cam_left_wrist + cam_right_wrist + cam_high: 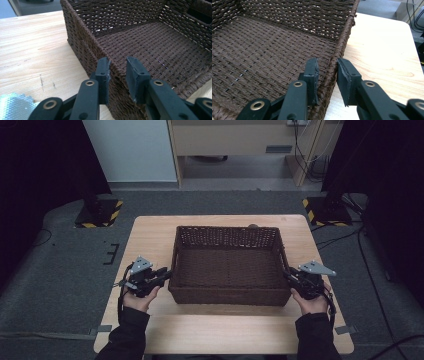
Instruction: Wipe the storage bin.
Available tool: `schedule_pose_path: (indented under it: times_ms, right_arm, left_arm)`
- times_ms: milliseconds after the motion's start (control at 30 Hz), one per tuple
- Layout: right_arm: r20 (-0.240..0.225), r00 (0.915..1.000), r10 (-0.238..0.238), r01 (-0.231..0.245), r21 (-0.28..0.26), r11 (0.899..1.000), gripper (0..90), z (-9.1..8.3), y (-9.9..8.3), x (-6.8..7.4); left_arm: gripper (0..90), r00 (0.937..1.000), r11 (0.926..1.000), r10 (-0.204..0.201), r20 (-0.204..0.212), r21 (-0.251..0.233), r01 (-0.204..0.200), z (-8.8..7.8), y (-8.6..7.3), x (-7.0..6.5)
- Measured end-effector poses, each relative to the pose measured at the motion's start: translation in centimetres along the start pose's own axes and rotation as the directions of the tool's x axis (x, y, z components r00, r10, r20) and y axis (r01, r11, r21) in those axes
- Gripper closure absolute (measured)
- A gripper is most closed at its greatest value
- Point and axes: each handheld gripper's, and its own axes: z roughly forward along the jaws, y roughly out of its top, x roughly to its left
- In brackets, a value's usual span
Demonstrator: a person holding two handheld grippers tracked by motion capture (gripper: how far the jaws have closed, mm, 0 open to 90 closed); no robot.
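left gripper (117,72): black two-jaw tool, jaws narrow and straddling the left wall of the basket, one jaw outside, one inside. Left pad looks pressed on the weave, can't tell if the right pad touches.
right gripper (327,72): same deal on the right wall, jaws narrow with the rim between them. Looks clamped on.
hands: left hand (137,297) at about 8 o'clock of the basket, right hand (312,301) at about 4 o'clock.
basket (227,265): dark brown woven wicker tray, rectangular, nothing in it. Sits flat mid-table, long axis running 9 to 3 o'clock.
table (160,232): light wooden top, pale grain.
room: grey carpet floor (60,270) all round, yellow-black striped stand bases (100,215) at 10 and 2 o'clock, pale cabinet (235,140) at 12.
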Motion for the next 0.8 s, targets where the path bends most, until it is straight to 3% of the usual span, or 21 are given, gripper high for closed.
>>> schedule_pose_path:
  times_ms: [133, 200, 333, 800]
  right_arm:
    - [-0.008, 1.0000, 0.002, -0.003, -0.003, 1.000, 70.5, 0.4, 0.2, 0.0]
    - [-0.008, 1.0000, 0.000, 0.000, -0.005, 1.000, 70.3, 0.6, 0.3, 0.2]
    - [-0.006, 1.0000, 0.000, 0.000, -0.006, 1.000, 70.1, 0.6, 0.3, 0.3]
    - [-0.029, 0.9994, -0.016, 0.016, 0.001, 1.000, 69.0, 0.3, 0.1, 1.1]
  left_arm:
    - [72.1, 0.9997, 0.9996, 0.021, 0.009, 0.020, -0.022, 0.0, -0.1, -0.4]
    - [72.2, 0.9991, 0.9985, 0.041, -0.010, 0.037, -0.041, 0.3, -0.2, -0.7]
    - [71.8, 0.9997, 0.9991, 0.023, -0.001, 0.034, -0.023, 0.4, -0.3, -0.5]
    - [72.8, 0.9991, 0.9987, 0.031, -0.030, 0.041, -0.030, 0.0, -0.4, 0.0]
